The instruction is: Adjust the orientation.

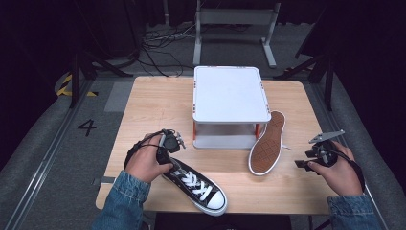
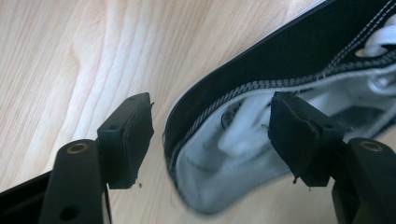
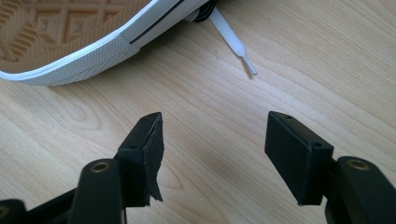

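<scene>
A black sneaker (image 1: pixel 198 184) with white laces and a white toe cap stands upright near the table's front edge. My left gripper (image 1: pixel 166 154) is at its heel. In the left gripper view the open left gripper (image 2: pixel 210 130) straddles the heel collar of the sneaker (image 2: pixel 289 56), one jaw outside and one inside the opening, with a gap at the pads. A second sneaker (image 1: pixel 265 146) lies on its side, tan sole showing, beside the white stand. My right gripper (image 1: pixel 301 160) hovers open to its right. In the right gripper view the right gripper (image 3: pixel 215 140) holds nothing, below the sole (image 3: pixel 60 28) and a loose lace end (image 3: pixel 233 44).
A white raised stand (image 1: pixel 230 91) with a flat top sits at the back middle of the wooden table (image 1: pixel 153 100). Metal frame legs and cables lie on the floor behind the table. A person's hands in denim sleeves hold both grippers.
</scene>
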A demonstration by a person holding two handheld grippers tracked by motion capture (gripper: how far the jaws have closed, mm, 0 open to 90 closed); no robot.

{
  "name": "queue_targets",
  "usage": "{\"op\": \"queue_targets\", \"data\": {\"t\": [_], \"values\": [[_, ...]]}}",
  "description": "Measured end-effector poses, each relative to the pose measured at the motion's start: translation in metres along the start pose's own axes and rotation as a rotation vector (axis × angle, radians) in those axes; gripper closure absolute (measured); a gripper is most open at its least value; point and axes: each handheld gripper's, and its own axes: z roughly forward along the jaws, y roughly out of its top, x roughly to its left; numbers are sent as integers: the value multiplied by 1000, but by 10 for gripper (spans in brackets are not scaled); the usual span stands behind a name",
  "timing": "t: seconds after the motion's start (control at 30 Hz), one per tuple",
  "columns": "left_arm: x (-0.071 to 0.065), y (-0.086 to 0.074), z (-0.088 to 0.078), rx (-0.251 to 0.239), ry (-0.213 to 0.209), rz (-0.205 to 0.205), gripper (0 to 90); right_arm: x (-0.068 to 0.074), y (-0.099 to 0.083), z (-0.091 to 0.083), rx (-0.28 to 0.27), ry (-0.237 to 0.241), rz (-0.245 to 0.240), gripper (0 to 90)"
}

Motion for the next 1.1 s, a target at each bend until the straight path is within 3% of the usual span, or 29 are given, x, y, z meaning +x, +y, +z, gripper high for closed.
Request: {"op": "queue_targets", "data": {"t": [0.07, 0.17, 0.23, 0.37, 0.47, 0.53, 0.63, 0.67, 0.7, 0.73, 0.8, 0.9, 1.03, 1.1], "values": [[-1, 4, 0, -38, -18, 33, 410, 1, 0, 1, 0, 2, -5, 381], [-4, 8, 0, -72, -60, 41, 596, 2, 1, 0, -3, 10, -8, 381], [-5, 11, 4, -55, -72, 43, 659, 2, 1, 0, -10, 9, -11, 381], [-5, 11, 4, -52, -87, 8, 899, 2, 1, -1, -13, 12, -12, 381], [2, 2, -2, -68, -89, -115, 900, 2, 1, 0, -14, 13, -16, 381], [6, -4, -4, -89, -92, -146, 900, 1, 2, 1, -11, 14, -13, 381], [5, -8, -9, -107, -59, -95, 878, 2, 4, 3, -9, 18, -23, 381], [4, -8, -11, -106, -32, -60, 764, 2, 5, 3, -10, 20, -25, 381], [3, -7, -11, -94, -5, -39, 595, 2, 7, 4, -8, 21, -32, 381], [2, -7, -12, -73, 40, -32, 517, 3, 8, 5, -10, 23, -35, 381], [2, -6, -7, -55, 52, 4, 387, 4, 10, 6, -9, 27, -43, 381], [2, -6, 4, -6, 21, 19, 372, 6, 11, 7, -11, 33, -51, 380], [7, -8, 4, -1, -35, 38, 401, 7, 8, 7, -10, 40, -52, 377], [7, -9, 6, 29, -27, 67, 407, 6, 6, 6, -6, 37, -48, 377]]}}
